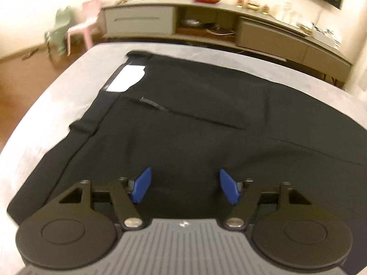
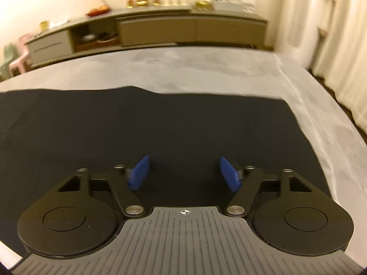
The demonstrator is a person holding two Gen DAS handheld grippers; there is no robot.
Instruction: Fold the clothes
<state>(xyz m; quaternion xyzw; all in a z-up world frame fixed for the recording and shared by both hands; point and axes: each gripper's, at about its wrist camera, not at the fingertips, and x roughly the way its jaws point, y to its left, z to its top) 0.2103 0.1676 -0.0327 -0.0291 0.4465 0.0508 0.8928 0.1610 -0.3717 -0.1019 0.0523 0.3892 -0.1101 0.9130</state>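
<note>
Both your grippers hang over the black trousers [image 1: 183, 119], each spread wide with nothing between the pads.

Your left gripper [image 1: 185, 184] sits above the waistband end, where a white lining patch [image 1: 127, 78] shows; your right gripper [image 2: 184, 173] sits above the plain leg end. The trousers lie flat across the grey bed [image 2: 206, 68], a long sideboard [image 2: 160, 27] beyond.
</note>
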